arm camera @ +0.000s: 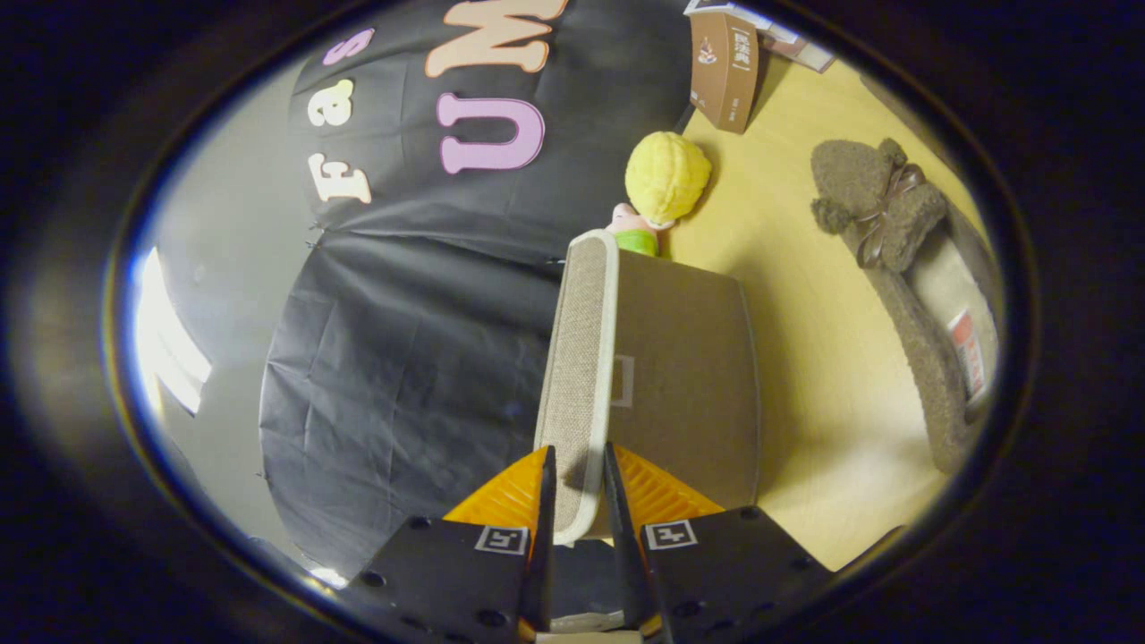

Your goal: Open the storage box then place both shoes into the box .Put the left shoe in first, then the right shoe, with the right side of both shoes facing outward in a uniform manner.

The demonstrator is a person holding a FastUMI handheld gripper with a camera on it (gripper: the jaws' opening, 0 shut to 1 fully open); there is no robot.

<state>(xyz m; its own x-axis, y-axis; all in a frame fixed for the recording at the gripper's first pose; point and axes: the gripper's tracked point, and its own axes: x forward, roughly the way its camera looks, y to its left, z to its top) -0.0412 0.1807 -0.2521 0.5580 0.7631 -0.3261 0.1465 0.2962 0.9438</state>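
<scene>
Gripper view, as I read it from my remote station. My gripper [577,496] has its two fingers [546,501] drawn close together, with the woven fabric edge of the storage box lid [581,376] running between them. Both fingers lie against that edge, one on each side, so I judge the tongs clamped on the lid. The whole scene appears rolled sideways, with the wooden table [805,358] standing on the far side of the lid from the booth's black cloth wall [402,358]. The lid's plain brown inner face [689,385] is turned toward the table, and a small pale square tab [623,381] sits on it near the fabric rim.

Beyond the far end of the lid a plush toy [666,179] with a yellow ribbed head lies on the table, its pink and green parts touching or just behind the lid's corner; I cannot tell which. Farther off, at the table's back, stands a brown cardboard carton [725,72]. Well apart from the lid, a fuzzy grey-brown slipper [903,295] with a ribbon bow [886,215] rests on the table, and a red-and-white tag [968,353] shows on its insole. I cannot tell whether this shoe is the left or the right one.
</scene>
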